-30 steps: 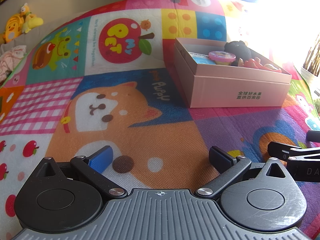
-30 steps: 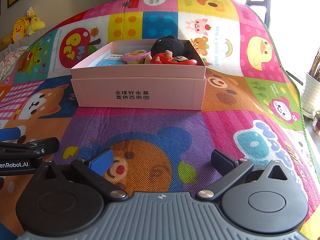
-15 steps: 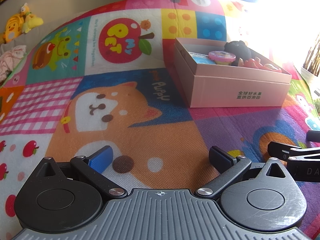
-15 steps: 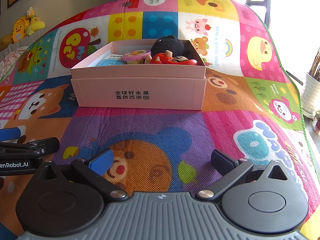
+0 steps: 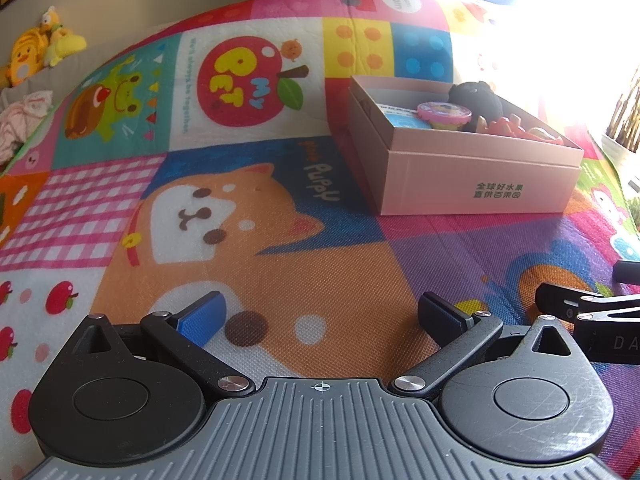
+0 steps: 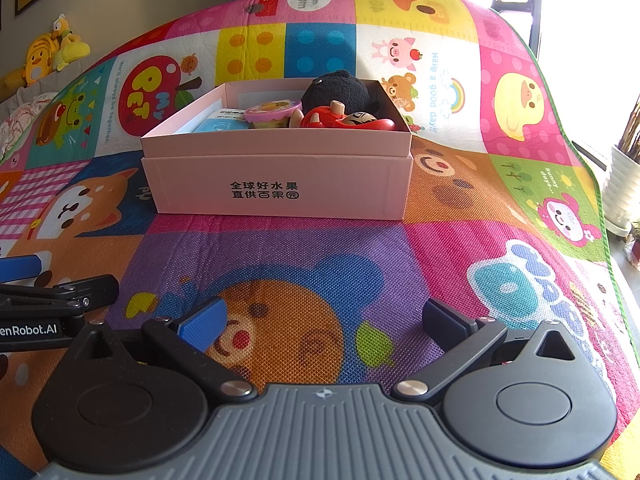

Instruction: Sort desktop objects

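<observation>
A pink cardboard box (image 6: pixel 280 184) stands on the colourful play mat (image 6: pixel 280 260); it also shows in the left wrist view (image 5: pixel 472 184). Inside lie a black plush toy (image 6: pixel 336 88), a red figure (image 6: pixel 344 120), a pink round lid (image 6: pixel 272 110) and a blue packet (image 6: pixel 220 125). My left gripper (image 5: pixel 320 316) is open and empty, low over the mat, well short of the box and to its left. My right gripper (image 6: pixel 324 320) is open and empty, low over the mat in front of the box. Each gripper shows at the edge of the other's view.
Yellow plush toys (image 6: pixel 48 54) sit on a ledge at the far left by the wall. A white plant pot (image 6: pixel 624 188) stands off the mat's right edge. Bright window light washes out the far right of the left wrist view.
</observation>
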`<state>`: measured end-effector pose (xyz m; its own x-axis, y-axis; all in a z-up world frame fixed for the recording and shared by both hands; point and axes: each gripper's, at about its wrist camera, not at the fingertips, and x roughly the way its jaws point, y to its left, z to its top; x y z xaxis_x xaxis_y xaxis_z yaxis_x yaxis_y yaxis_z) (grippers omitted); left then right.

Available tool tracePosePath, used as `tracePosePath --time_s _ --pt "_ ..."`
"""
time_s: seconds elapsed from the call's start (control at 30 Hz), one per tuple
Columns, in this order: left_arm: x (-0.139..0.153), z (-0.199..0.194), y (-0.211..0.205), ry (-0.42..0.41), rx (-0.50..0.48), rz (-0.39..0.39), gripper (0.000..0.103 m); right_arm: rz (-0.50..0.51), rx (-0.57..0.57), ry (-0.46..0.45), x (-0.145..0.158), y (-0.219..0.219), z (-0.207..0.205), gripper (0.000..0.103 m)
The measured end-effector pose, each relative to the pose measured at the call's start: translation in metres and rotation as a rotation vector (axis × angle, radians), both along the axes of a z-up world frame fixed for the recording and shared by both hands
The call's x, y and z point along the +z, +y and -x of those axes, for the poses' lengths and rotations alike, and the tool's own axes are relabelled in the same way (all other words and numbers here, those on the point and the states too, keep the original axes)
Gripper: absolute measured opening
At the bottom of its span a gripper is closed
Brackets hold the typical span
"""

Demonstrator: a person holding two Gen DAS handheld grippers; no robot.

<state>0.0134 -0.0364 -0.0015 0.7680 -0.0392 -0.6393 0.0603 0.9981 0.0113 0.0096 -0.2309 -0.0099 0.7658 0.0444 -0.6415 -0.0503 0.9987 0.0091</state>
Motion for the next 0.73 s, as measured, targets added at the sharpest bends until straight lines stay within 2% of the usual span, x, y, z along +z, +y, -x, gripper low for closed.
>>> tracePosePath --time_s 0.23,0.37,0.43,0.5,0.73 --pt "0.003 0.003 -0.001 0.004 -0.012 0.002 0.103 0.0 0.0 0.0 0.0 0.0 0.0 0.103" --pt "0.005 0.004 0.004 0.048 -0.02 0.017 0.103 0.0 0.0 0.0 0.0 0.0 0.0 0.103" --pt "0.006 0.008 0.001 0.044 -0.028 -0.003 0.103 0.0 0.0 0.0 0.0 0.0 0.0 0.103" --pt "0.005 0.003 0.008 0.049 -0.021 0.023 0.103 0.0 0.0 0.0 0.0 0.0 0.0 0.103" --pt "0.004 -0.003 0.012 0.049 -0.027 0.018 0.103 0.0 0.0 0.0 0.0 0.0 0.0 0.103"
